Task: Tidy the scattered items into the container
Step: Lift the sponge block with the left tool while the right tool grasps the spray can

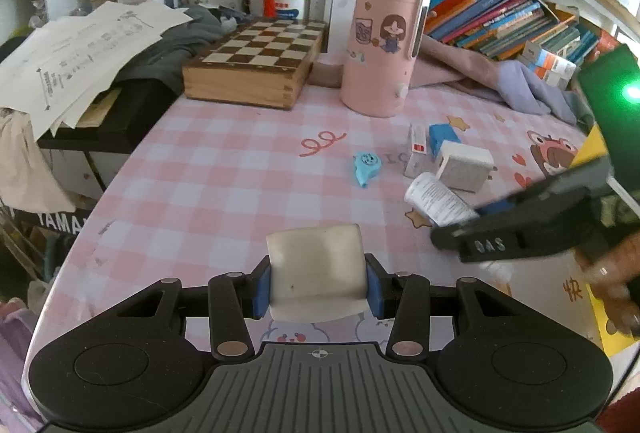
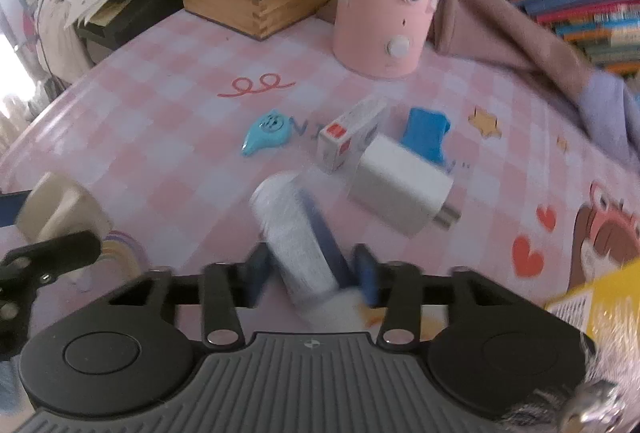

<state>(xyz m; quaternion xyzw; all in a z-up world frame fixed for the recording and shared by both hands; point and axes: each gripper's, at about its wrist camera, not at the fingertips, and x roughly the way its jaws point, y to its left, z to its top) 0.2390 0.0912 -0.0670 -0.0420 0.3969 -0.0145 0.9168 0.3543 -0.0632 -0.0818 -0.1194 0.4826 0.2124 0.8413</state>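
While the left gripper (image 1: 318, 283) carries a cream block (image 1: 316, 273) clamped between its jaws, lifted off the worktop (image 1: 224, 185) so it can travel, the right gripper (image 2: 312, 273) has its jaws around a white bottle (image 2: 296, 237) lying on its side; they seem to press it, though blur hides the contact. A charger (image 2: 396, 189), a small box (image 2: 352, 133), a blue piece (image 2: 426, 133) and a blue whistle (image 2: 266, 133) lie near together, not yet collected. I judge the yellow box (image 2: 592, 301) at the right edge is the container.
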